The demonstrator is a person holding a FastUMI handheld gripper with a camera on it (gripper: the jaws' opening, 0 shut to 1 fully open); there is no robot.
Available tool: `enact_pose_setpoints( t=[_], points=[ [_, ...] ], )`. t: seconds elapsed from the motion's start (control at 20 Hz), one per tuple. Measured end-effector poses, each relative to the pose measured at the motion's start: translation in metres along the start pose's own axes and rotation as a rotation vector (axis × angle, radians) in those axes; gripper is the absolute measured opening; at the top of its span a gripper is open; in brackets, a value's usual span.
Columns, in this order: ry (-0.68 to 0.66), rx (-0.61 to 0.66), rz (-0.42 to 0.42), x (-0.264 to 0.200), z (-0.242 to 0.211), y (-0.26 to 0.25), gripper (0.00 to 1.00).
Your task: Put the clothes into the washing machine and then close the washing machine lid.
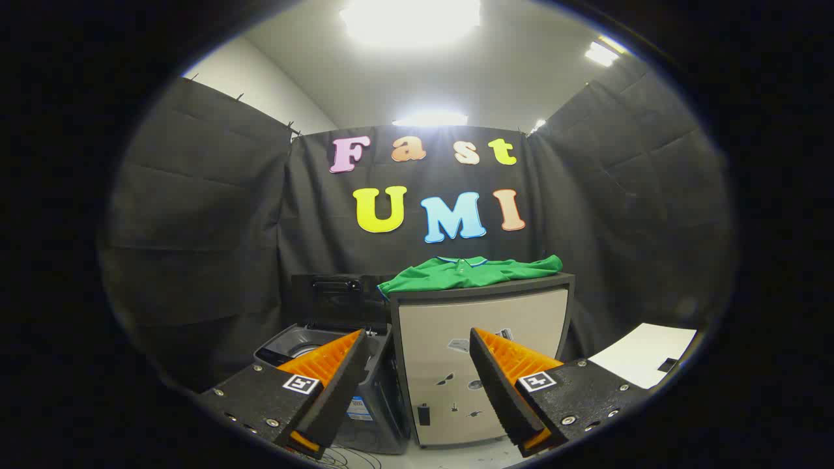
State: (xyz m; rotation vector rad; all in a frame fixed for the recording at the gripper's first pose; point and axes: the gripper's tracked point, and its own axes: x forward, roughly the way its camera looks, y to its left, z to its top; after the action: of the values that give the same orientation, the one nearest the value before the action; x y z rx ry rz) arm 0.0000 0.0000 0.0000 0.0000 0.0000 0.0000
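Note:
A green polo shirt lies spread on top of a beige cabinet, well beyond my fingers. To the cabinet's left stands a grey top-loading washing machine, its dark lid raised upright at the back and the drum open. My gripper is open, its two orange-and-black fingers spread wide with nothing between them. The left finger overlaps the washer's front; the right one sits in front of the cabinet's face.
Black cloth walls close the booth on three sides. A white sheet lies on a surface to the right of the cabinet. Cables trail on the floor below the washer. Small stickers dot the cabinet's front.

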Motion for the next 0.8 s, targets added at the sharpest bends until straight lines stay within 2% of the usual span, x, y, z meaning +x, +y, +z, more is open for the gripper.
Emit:
enact_pose_setpoints(
  t=[0.8],
  points=[
    [-0.024, 0.002, -0.004, -0.004, 0.018, -0.011, 0.95]
  ],
)
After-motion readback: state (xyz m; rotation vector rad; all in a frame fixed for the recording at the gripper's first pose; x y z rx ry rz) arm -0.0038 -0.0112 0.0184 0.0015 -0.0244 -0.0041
